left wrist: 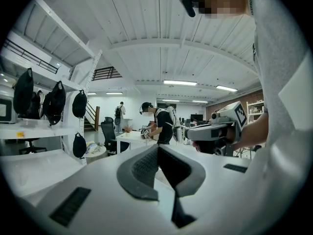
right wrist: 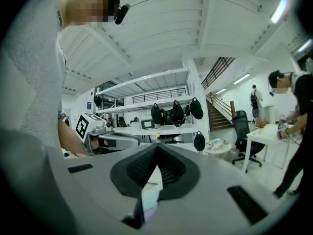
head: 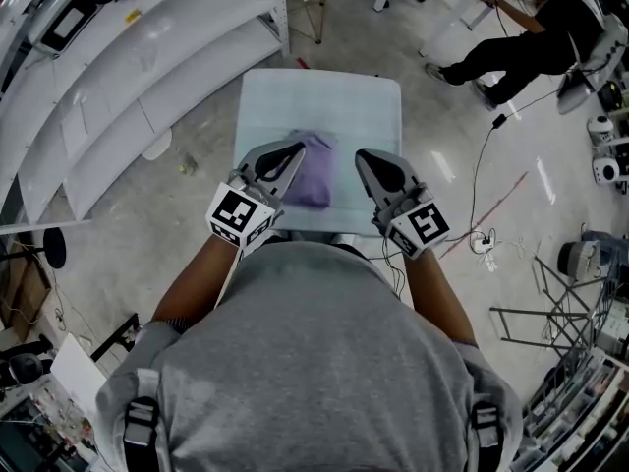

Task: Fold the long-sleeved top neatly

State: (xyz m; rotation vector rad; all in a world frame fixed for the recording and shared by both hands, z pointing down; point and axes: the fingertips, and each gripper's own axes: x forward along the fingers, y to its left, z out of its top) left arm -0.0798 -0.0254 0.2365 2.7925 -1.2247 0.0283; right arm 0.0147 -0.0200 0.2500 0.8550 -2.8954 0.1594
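I am counting two grippers, the left gripper [head: 297, 149] and the right gripper [head: 363, 156], each carrying one marker cube [head: 239, 216]. One purple top [head: 316, 180] is lying on one pale surface [head: 324, 101]. Besides the wearer, one other person [head: 531, 42] is showing at one o'clock in the head view. Four black bags [left wrist: 55, 102] are hanging from the shelving [left wrist: 44, 129] in the left gripper view, and two people [left wrist: 159, 124] are standing beyond.

The left gripper [left wrist: 157, 148] has its jaws pressed together with nothing between them — beyond their tip a person in black [left wrist: 160, 124] bends over a white table [left wrist: 128, 137], right of the tip the right gripper [left wrist: 195, 131] hangs in a hand, and left of it black bags [left wrist: 55, 102] hang from white shelving [left wrist: 34, 129].
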